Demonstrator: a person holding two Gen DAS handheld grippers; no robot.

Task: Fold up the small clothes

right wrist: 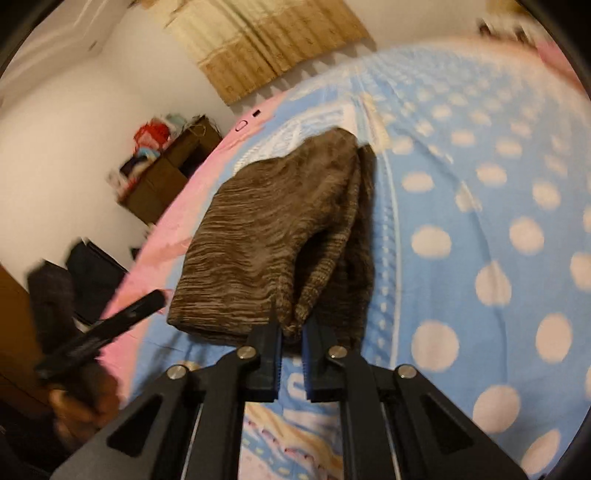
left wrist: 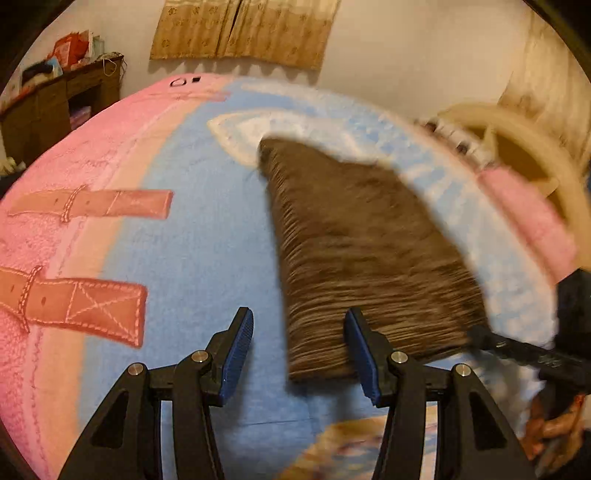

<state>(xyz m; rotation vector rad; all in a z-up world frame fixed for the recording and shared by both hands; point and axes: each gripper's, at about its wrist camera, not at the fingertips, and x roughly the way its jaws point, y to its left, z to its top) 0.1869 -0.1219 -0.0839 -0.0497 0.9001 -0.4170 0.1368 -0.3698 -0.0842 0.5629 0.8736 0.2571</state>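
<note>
A: Nearest the left wrist camera is the left gripper (left wrist: pixel 299 349), its blue-padded jaws standing apart over blue blanket, nothing pressed between them.

B: And the garment?

A: The brown knit garment (left wrist: pixel 354 236) lies on the bed blanket (left wrist: pixel 192 258), running from twelve o'clock down toward four o'clock of those jaws. Its near hem passes just behind the right-hand jaw; the near left corner shows in the gap, but neither pad touches it.

B: The other side?

A: In the right wrist view the right gripper (right wrist: pixel 293 332) has its jaws pinched together on a bunched near corner of the brown cloth, at twelve o'clock straight off the tips. The knit (right wrist: pixel 273 229) rises from that pinch in a fold, with a second layer lying beneath at one o'clock.

B: Room to move?

A: From the left view, open blanket spreads from seven round to eleven o'clock, printed with brown strap shapes (left wrist: pixel 92 205). The bed's far edge curves across at eleven to one o'clock, a wall and curtain (left wrist: pixel 243 29) beyond it. A dark cabinet (left wrist: pixel 55 107) stands off the bed at ten o'clock. At two o'clock a cream basket (left wrist: pixel 524 147) sits blurred near the edge. From the right view, spotted blue blanket lies clear from one to four o'clock.
</note>
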